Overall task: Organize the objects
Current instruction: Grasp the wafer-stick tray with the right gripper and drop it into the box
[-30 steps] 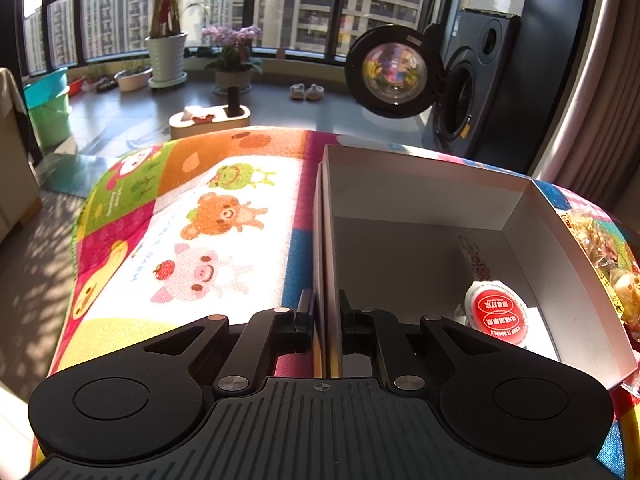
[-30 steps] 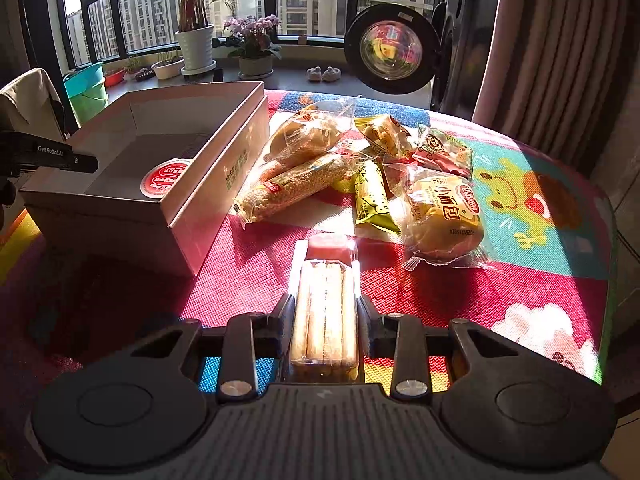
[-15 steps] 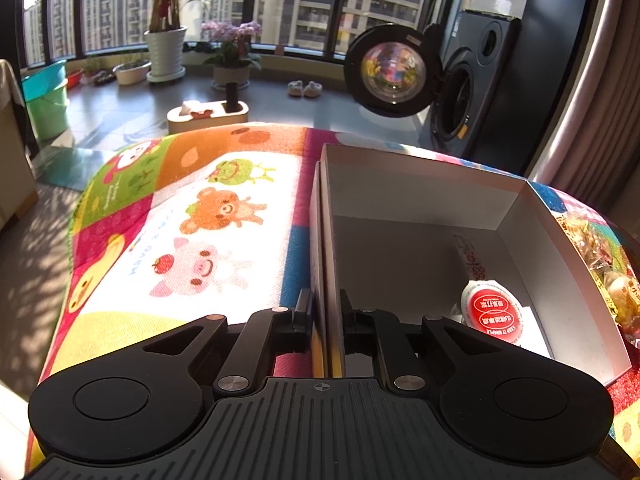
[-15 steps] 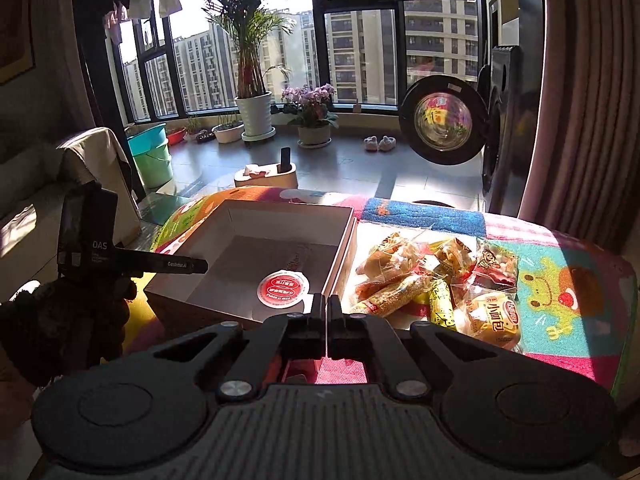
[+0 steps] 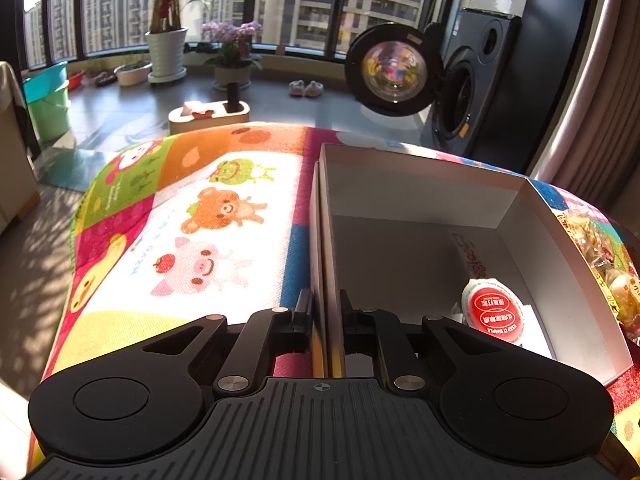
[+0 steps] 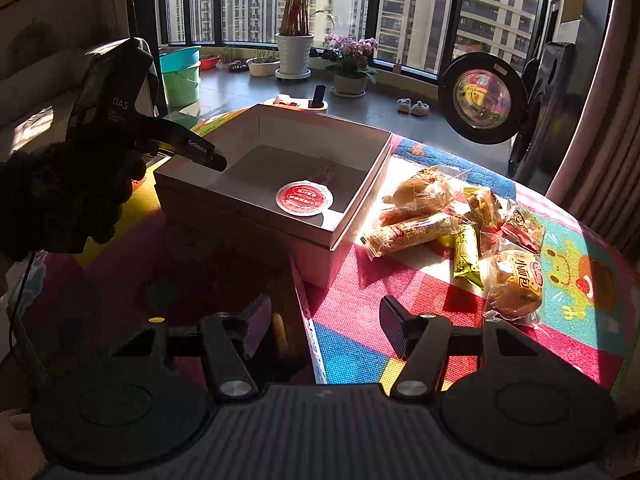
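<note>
An open white cardboard box [image 5: 440, 184] [image 6: 360, 196] stands on the colourful table. Inside lies a round red-lidded cup [image 5: 494, 314] [image 6: 305, 199]. My left gripper [image 5: 325, 314] is shut on the box's left wall; it also shows in the right wrist view [image 6: 218, 160] at the box's near-left corner. My right gripper [image 6: 326, 320] is open and empty, above the table in front of the box. A pile of wrapped snacks [image 6: 460, 224] lies right of the box, including a long cereal bar [image 6: 412, 232] and a bun packet [image 6: 516, 284].
The table has a cartoon animal cloth [image 5: 208, 232]. A washing machine with its door open [image 5: 394, 70] stands behind the table. Potted plants [image 6: 294, 48] and a green bucket [image 6: 180, 74] stand by the windows. A curtain [image 6: 616, 128] hangs at right.
One second ago my right gripper held a biscuit pack; half a second ago it was shut with no pack in sight. It has risen, pulled back, and now stands open. The left gripper kept its hold.
</note>
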The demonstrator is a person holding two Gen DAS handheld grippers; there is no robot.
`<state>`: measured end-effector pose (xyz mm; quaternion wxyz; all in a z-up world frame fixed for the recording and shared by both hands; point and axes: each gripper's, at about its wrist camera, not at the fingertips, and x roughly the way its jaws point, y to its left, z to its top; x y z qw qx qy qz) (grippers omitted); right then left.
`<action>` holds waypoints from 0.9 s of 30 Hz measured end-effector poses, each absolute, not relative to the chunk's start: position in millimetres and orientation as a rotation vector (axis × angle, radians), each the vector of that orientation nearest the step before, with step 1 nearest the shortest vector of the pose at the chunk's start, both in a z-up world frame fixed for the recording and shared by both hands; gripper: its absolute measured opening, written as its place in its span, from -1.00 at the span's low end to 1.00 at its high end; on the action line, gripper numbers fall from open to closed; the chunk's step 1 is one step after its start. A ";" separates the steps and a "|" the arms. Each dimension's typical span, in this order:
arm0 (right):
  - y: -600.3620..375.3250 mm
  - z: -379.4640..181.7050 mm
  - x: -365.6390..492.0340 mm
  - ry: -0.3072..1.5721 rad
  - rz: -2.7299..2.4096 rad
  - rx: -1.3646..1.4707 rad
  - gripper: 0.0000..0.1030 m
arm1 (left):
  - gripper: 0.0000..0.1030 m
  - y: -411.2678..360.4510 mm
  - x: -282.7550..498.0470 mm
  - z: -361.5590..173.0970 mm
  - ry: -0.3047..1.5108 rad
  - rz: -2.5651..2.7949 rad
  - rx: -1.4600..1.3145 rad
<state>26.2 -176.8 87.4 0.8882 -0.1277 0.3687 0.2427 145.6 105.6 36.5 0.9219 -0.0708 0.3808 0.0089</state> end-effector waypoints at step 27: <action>-138.5 149.3 116.6 0.792 0.592 0.168 -0.57 | -0.73 110.3 146.2 34.7 0.771 0.005 -0.182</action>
